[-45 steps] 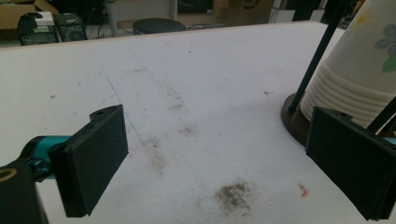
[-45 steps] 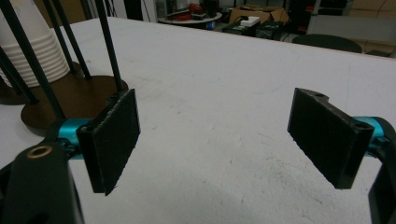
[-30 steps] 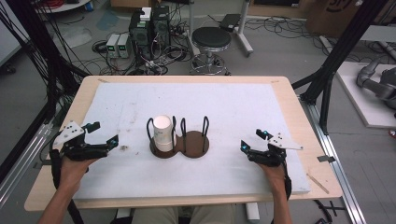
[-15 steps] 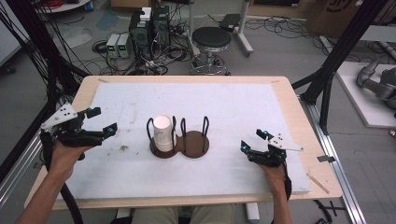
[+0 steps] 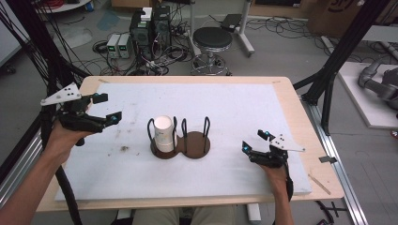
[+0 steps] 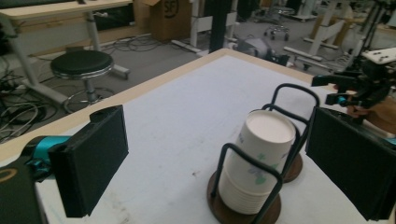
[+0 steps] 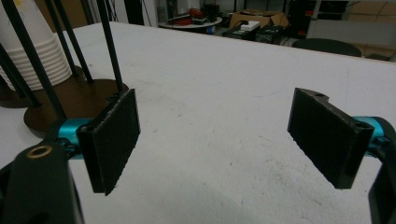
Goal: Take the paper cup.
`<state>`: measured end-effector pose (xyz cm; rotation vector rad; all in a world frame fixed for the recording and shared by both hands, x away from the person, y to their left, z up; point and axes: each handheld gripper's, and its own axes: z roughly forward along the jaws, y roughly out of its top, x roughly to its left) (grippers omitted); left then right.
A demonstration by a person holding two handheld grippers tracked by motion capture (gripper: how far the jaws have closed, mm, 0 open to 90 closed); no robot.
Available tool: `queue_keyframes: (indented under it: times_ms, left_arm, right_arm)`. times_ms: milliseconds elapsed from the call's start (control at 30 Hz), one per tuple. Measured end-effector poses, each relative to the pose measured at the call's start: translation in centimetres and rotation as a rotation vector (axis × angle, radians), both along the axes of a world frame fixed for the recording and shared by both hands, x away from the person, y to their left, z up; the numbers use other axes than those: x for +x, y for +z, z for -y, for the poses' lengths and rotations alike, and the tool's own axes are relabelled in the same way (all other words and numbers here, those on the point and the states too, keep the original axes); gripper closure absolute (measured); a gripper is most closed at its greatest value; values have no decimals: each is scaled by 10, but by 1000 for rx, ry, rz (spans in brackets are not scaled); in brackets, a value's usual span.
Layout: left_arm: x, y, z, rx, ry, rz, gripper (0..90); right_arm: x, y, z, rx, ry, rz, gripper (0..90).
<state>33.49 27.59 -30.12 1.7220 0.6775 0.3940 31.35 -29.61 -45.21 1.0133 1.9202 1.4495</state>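
White sheeting covers the wooden table [image 5: 286,93], with a black round stool [image 5: 212,38] and cabled electronics on the floor beyond it. From the high view, the left gripper [image 5: 107,108] has risen off the table since a second ago and now hangs in the air, its jaws spread with nothing between them; the stack of white paper cups [image 5: 164,133] sits to its right, well apart. That stack fills one ring of a dark brown two-ring wire cup holder [image 5: 196,145]; the second ring is bare. The right gripper [image 5: 253,142] stays where it was, low over the sheet, jaws apart and empty, the holder off to its left.

Through the left gripper view, one cup stack [image 6: 259,163] stands ahead between the two black pads [image 6: 91,163], untouched, and the other gripper [image 6: 348,91] shows farther off.

Through the right gripper view, two wide-set pads [image 7: 112,140] frame bare sheet; the holder's base [image 7: 70,100] and cups [image 7: 35,51] lie ahead to the left.
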Motion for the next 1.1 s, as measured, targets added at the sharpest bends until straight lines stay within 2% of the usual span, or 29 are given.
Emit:
queue_keyframes:
  times_ms: [67, 133, 200, 233, 267, 333, 367, 400, 433, 500, 533, 600, 667, 800, 867, 900, 1033, 1100]
  left_arm:
    - [3, 6, 6, 20, -21, 7, 57]
    - [8, 13, 16, 61, -60, 17, 57]
    - [10, 14, 19, 68, -76, 14, 57]
    - [14, 14, 27, 94, -104, 13, 57]
    - [14, 14, 27, 94, -104, 13, 57]
    - [18, 13, 38, 125, -149, 11, 57]
    - [18, 13, 38, 125, -149, 11, 57]
    - [21, 13, 46, 148, -175, 10, 57]
    - [21, 13, 46, 148, -175, 10, 57]
    - [24, 15, 58, 173, -212, 2, 57]
    - [24, 15, 58, 173, -212, 2, 57]
    - [26, 19, 68, 210, -245, 15, 57]
    - [27, 20, 70, 221, -255, 17, 57]
    - [35, 22, 83, 275, -306, -2, 57]
    - [36, 22, 85, 286, -319, -6, 57]
    - [40, 23, 90, 311, -339, -9, 57]
    - [44, 23, 96, 331, -365, -16, 57]
    - [48, 23, 101, 355, -384, -25, 57]
  right_arm:
    - [0, 0, 0, -3, 3, 1, 172]
    - [0, 0, 0, -3, 1, 0, 172]
    - [0, 0, 0, -1, 2, -2, 172]
    - [0, 0, 0, 0, 1, -2, 172]
    - [0, 0, 0, 0, 1, -2, 172]
    - [0, 0, 0, 0, 1, 1, 172]
    - [0, 0, 0, 0, 2, 0, 172]
    - [0, 0, 0, -2, 2, -1, 172]
    - [0, 0, 0, -2, 2, -1, 172]
    - [0, 0, 0, -5, 2, 0, 172]
    - [0, 0, 0, -4, 2, -1, 172]
    - [0, 0, 0, -3, 2, 1, 172]
    - [0, 0, 0, -2, 2, -1, 172]
    - [0, 0, 0, 0, 2, -3, 172]
    - [0, 0, 0, 1, 3, -4, 172]
    - [0, 0, 0, 1, 3, -4, 172]
    - [0, 0, 0, -1, 3, -5, 172]
    - [0, 0, 0, 0, 3, -5, 172]
